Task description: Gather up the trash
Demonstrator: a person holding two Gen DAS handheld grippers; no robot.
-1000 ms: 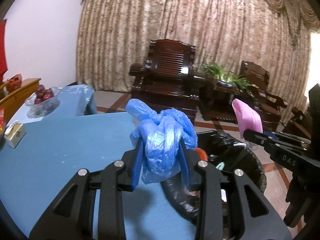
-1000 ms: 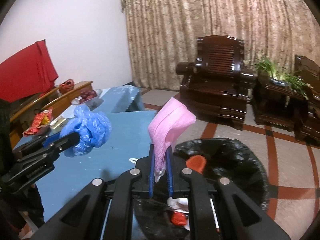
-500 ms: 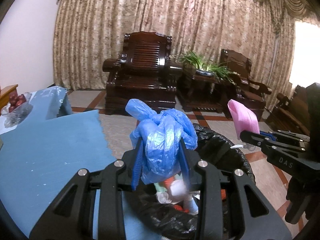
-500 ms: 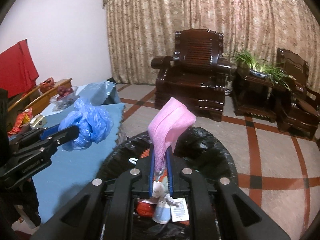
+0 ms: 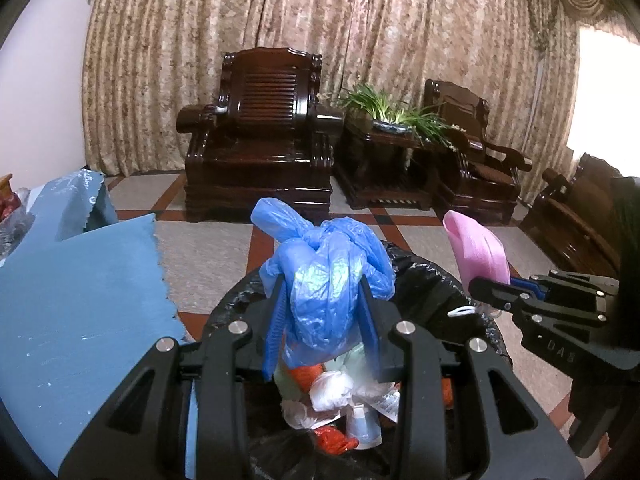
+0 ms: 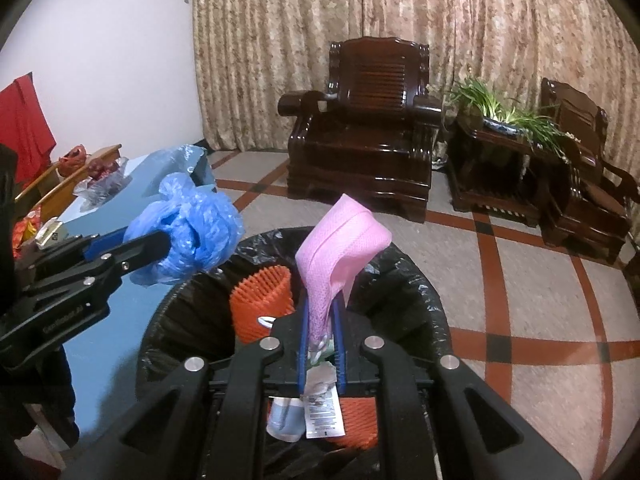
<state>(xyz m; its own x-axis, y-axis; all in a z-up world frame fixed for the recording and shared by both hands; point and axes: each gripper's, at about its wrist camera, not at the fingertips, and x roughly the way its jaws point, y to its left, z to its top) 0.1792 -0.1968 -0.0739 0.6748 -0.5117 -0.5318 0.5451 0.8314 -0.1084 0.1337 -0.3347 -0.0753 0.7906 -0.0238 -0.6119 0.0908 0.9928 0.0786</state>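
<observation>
your left tool (image 5: pixel 322 320) clamped on crumpled blue plastic bag (image 5: pixel 328 280), frame center, above black-lined trash bin (image 5: pixel 424 276) | your right tool (image 6: pixel 321 320) pinched nearly closed on folded pink cloth (image 6: pixel 340 240), mid-frame, over same bin | bin holds orange mesh (image 6: pixel 260 292), wrappers | blue desk (image 5: pixel 80 300) at left

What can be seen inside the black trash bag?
Inside the black trash bag: orange foam netting, white plastic, a labelled packet. The hand-held grippers cover deeper layers.
</observation>
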